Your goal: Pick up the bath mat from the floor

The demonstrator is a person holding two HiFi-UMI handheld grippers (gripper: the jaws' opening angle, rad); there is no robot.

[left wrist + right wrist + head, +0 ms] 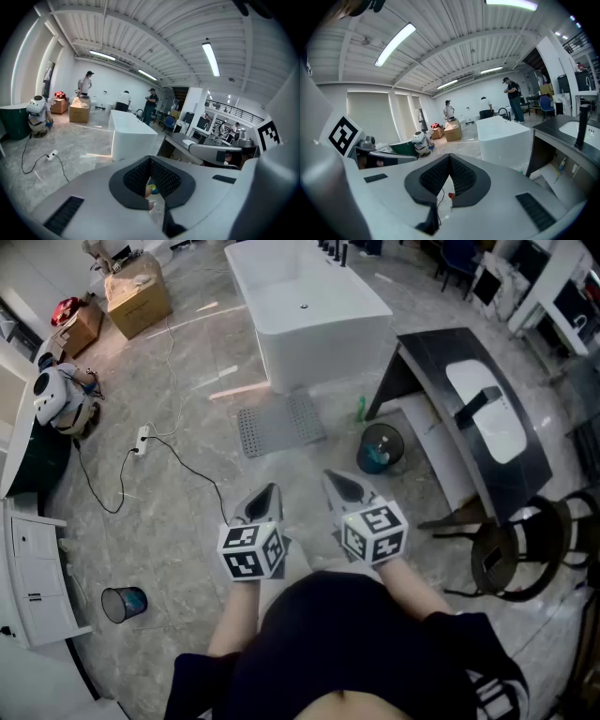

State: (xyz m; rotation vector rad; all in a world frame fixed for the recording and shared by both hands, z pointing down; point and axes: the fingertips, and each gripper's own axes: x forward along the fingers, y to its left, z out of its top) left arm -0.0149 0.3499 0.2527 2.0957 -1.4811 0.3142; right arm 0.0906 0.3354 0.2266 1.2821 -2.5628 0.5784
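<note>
The bath mat (279, 423) is lying flat on the floor just in front of the tub (309, 315), its long side running left to right. The left gripper (265, 504) and right gripper (345, 488) are hovering short of it, jaws pressed together on nothing, the left sitting more squarely opposite its middle.

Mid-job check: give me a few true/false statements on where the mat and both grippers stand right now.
1. The bath mat lies spread on the floor in front of the white bathtub. True.
2. The right gripper holds the mat. False: its jaws are shut on nothing, well short of the mat.
3. The left gripper is shut and empty. True.
4. The dark bin stands on the mat. False: it stands on the floor to the mat's right, apart from it.
</note>
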